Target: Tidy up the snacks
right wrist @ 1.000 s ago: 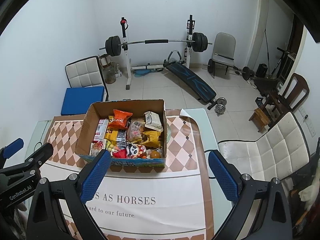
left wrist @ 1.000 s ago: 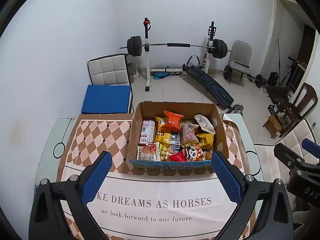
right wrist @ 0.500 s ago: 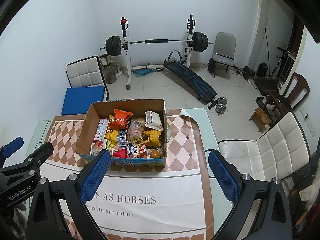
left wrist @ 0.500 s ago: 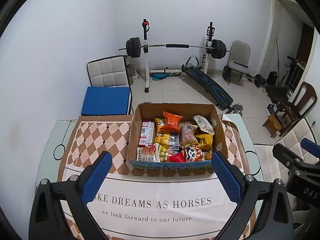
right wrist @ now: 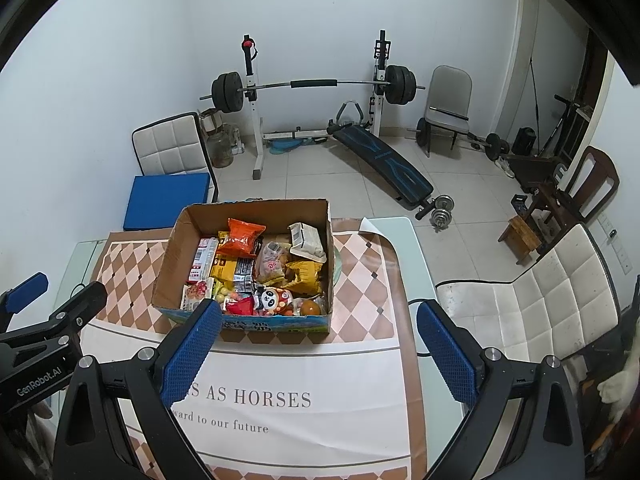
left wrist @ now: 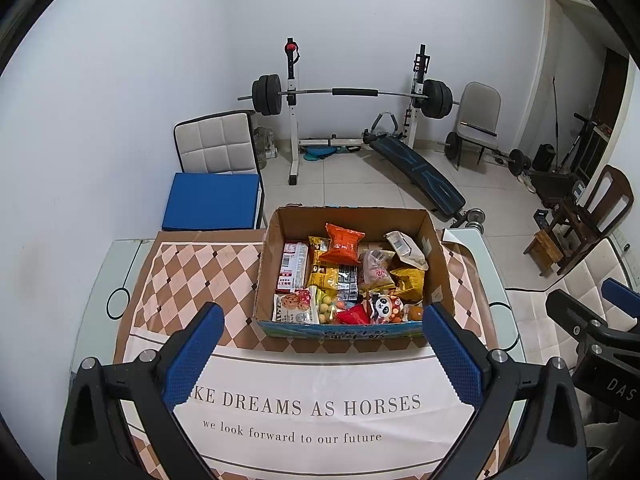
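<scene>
Hovering above the tabletop, both grippers' jaws are gaping wide and empty, the snack box lying ahead between the left gripper jaws, left of the right gripper.

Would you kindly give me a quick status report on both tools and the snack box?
Left tool and right tool open, empty. Snack box full on the tablecloth, untouched. Nothing in the way.

snacks in box, box on table
</scene>
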The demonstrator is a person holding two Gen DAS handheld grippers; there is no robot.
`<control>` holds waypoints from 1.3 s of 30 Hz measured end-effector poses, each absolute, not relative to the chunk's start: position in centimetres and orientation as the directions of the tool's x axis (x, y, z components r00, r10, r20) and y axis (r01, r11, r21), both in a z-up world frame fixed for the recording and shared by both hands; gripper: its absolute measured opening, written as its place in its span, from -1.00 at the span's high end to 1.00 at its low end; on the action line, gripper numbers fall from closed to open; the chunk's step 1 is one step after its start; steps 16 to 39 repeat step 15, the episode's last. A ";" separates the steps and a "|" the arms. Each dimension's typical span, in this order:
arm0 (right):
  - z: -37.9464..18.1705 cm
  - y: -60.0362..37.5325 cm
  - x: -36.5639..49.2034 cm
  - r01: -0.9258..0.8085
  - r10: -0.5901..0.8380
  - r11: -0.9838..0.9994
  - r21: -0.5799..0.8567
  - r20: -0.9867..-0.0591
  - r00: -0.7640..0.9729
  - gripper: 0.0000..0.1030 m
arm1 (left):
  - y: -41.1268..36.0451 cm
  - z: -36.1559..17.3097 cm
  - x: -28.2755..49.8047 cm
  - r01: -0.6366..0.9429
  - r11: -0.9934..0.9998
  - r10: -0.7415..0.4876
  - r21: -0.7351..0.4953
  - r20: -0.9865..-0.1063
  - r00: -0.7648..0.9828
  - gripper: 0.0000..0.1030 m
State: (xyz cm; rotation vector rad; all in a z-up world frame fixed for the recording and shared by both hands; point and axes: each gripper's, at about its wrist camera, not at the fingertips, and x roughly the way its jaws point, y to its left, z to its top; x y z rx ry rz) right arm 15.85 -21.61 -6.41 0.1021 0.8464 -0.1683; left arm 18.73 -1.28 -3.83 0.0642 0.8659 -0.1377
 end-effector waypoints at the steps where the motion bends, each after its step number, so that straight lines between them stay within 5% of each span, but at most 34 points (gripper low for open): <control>1: -6.4 -21.6 15.9 0.187 -0.107 0.982 0.022 -0.752 0.650 -0.95 | -1.3 -3.8 18.7 0.148 0.989 -0.096 0.000 -0.763 0.640 -0.98; 39: -6.3 -21.7 15.7 0.175 -0.099 0.984 0.022 -0.754 0.650 -0.95 | -1.5 -3.2 18.6 0.155 0.988 -0.099 0.003 -0.758 0.645 -0.98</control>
